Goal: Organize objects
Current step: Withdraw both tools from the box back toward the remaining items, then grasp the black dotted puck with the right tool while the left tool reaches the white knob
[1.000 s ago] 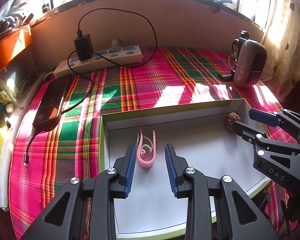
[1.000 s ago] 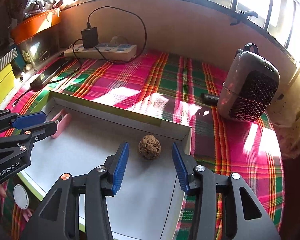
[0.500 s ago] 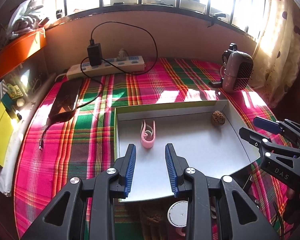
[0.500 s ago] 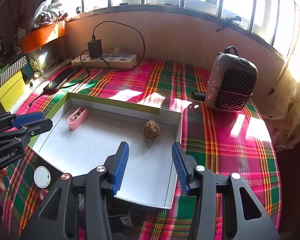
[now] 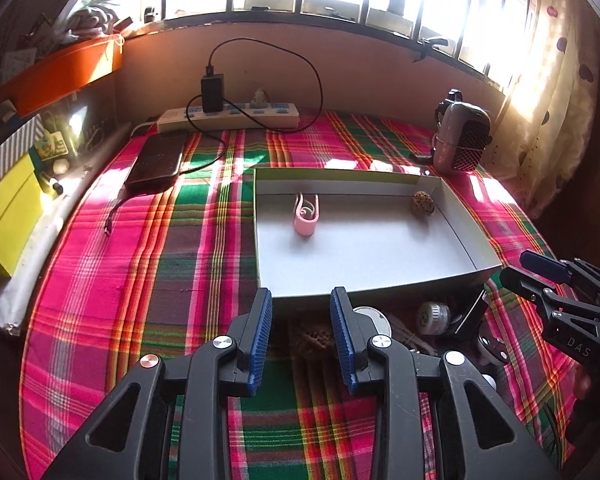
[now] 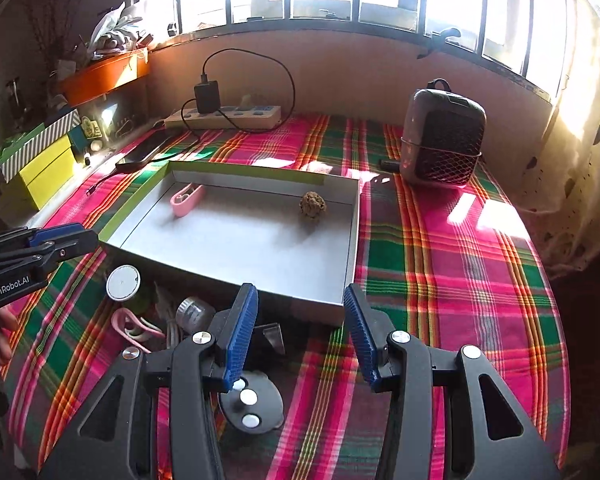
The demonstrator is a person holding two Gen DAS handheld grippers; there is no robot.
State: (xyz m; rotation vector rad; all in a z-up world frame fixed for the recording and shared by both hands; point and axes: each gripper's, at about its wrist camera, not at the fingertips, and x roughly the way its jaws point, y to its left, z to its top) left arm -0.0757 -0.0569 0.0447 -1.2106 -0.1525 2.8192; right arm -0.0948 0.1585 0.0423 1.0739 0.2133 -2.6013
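Two items, a pink plastic clip (image 5: 306,220) and a wrinkled brown walnut (image 6: 313,207), lie in the shallow grey cardboard tray (image 5: 364,294); both empty, half-open grippers, left gripper (image 5: 300,332) and right gripper (image 6: 296,332), probably must next reach the unsorted clutter below it.

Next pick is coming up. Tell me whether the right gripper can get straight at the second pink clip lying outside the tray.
Probably yes. The right gripper is open and empty, and the pink clip lies uncovered on the cloth beside the tray, though small items crowd it.

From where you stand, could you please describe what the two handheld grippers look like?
Both are black plastic, each with two fingers lined in ribbed blue pads and silver round screw heads at the pivots. The left gripper carries white "GenRobot.AI" lettering on its side; the right gripper shows white "DAS" lettering. No cables or sleeves are visible.
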